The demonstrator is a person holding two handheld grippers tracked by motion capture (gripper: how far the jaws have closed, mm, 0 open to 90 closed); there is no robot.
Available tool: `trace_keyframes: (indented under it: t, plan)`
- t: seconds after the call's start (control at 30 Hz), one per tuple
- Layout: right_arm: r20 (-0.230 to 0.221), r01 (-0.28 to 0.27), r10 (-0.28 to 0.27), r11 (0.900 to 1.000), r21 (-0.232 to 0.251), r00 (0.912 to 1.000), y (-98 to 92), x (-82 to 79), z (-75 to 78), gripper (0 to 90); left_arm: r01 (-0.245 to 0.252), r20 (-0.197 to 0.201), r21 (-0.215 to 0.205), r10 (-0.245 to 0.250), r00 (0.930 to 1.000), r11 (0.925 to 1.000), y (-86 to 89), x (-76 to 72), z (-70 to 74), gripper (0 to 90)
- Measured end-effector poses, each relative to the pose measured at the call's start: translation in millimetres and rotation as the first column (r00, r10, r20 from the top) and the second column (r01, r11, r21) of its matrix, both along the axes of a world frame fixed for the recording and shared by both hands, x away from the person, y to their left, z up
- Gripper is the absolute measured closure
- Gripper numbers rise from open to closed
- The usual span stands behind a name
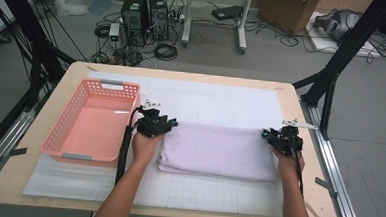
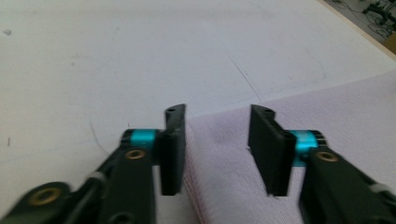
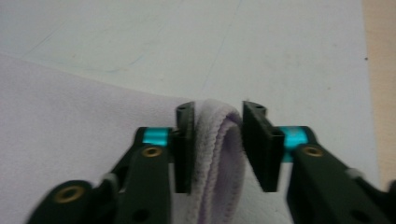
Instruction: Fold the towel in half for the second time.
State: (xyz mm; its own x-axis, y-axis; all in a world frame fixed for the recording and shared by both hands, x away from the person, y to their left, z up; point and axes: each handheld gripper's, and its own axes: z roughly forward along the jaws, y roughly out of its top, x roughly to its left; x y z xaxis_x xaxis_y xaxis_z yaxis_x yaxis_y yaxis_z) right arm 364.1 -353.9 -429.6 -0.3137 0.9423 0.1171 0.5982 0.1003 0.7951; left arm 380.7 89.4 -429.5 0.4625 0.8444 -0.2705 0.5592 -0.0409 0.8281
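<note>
While both hands sit at the far corners of the folded lavender towel (image 1: 218, 150), the fold looks done: towel lies as a neat multi-layer rectangle on the white gridded mat (image 1: 126, 190), mid-table, long side running L-R. Judged stage: release after a fold. Left to do, prob.: another fold across, or move it into the pink basket (image 1: 67, 132), which stands just beside the towel's left end w/ nothing in it.

Left gripper (image 2: 217, 140): jaws part-open, medium gap, pads not pressing anything. Towel's far-left corner lies under/between the jaws, its edge (image 2: 194, 186) running by the left jaw; no grip.

Right gripper (image 3: 215, 144): jaws also part-open. Rolled hem of the towel's far-right corner (image 3: 217, 140) stands up between the pads, touching or nearly touching the left pad, clear gap to the right pad, so no squeeze; whether it has fully let go can't be told.

In high view left gripper (image 1: 155, 122) is at the towel's far-left corner, next to basket wall; right gripper (image 1: 281, 137) at the far-right corner, near the table edge (image 1: 299, 144). Forearms come in from the bottom.
</note>
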Motion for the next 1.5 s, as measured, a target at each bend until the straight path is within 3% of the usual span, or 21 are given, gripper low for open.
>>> trace_keyframes:
  t: [0.17, 0.23, 0.27, 0.33, 0.47, 0.63, 0.77, 0.83, 0.9, 1.07, 1.2, 1.33, 1.5]
  plan:
    - [0.014, -0.007, 0.007, 1.000, 0.018, 0.9999, -2.3, -10.7, 4.1, 51.7, 0.046, 0.036, -0.008, -0.046, 0.9983, 0.9989, 3.5, -18.0, 1.0, 54.1]
    - [0.012, -0.023, 0.023, 0.999, 0.033, 0.9997, -2.9, -16.3, 6.1, 51.4, 0.086, 0.038, 0.003, -0.086, 0.9955, 0.9963, 2.5, -26.0, 0.7, 58.3]
    - [0.012, -0.034, 0.034, 0.999, 0.034, 0.9994, -2.9, -19.8, 6.9, 51.3, 0.114, 0.031, 0.019, -0.115, 0.9929, 0.9933, 0.3, -30.4, 0.7, 59.6]
    - [0.018, -0.057, 0.056, 0.997, 0.043, 0.9983, -2.3, -28.2, 8.0, 51.7, 0.137, 0.061, 0.058, -0.140, 0.9883, 0.9889, -3.8, -43.5, -0.8, 66.5]
    - [0.027, -0.108, 0.107, 0.993, 0.048, 0.9939, 0.3, -49.0, 5.3, 56.2, 0.161, 0.037, 0.118, -0.166, 0.9854, 0.9800, -8.2, -60.5, -6.3, 73.3]
    - [0.006, -0.205, 0.205, 0.979, 0.010, 0.9787, 7.4, -74.3, -3.3, 62.8, 0.164, -0.003, 0.137, -0.165, 0.9863, 0.9769, -3.4, -76.3, -17.1, 75.4]
    - [-0.014, -0.276, 0.276, 0.961, 0.000, 0.9611, 8.3, -90.5, -6.7, 67.4, 0.174, 0.014, 0.145, -0.178, 0.9840, 0.9741, 1.3, -91.4, -20.8, 75.5]
    - [-0.038, -0.279, 0.277, 0.959, -0.045, 0.9601, 6.7, -95.2, -8.1, 67.7, 0.188, 0.024, 0.160, -0.194, 0.9806, 0.9690, 2.0, -98.9, -20.4, 74.7]
    - [-0.051, -0.279, 0.277, 0.959, -0.055, 0.9596, 2.3, -99.0, -10.6, 67.9, 0.198, 0.029, 0.163, -0.205, 0.9783, 0.9665, 2.8, -105.3, -20.7, 73.3]
    - [-0.041, -0.249, 0.247, 0.968, -0.039, 0.9680, -10.9, -110.7, -15.4, 70.4, 0.201, 0.034, 0.155, -0.208, 0.9775, 0.9673, 5.5, -113.5, -21.1, 71.6]
    - [-0.037, -0.243, 0.241, 0.967, -0.081, 0.9698, -11.4, -118.5, -13.7, 71.4, 0.195, 0.036, 0.144, -0.202, 0.9787, 0.9702, 6.9, -115.5, -20.9, 69.1]
    - [-0.031, -0.233, 0.231, 0.969, -0.086, 0.9725, -14.7, -124.7, -10.6, 70.1, 0.187, 0.047, 0.108, -0.193, 0.9802, 0.9765, 11.2, -117.8, -20.3, 54.6]
    - [0.068, -0.187, 0.189, 0.981, -0.045, 0.9795, -25.8, -134.6, -2.4, 56.2, 0.191, 0.069, 0.033, -0.193, 0.9788, 0.9810, 18.4, -116.6, -18.6, 42.0]
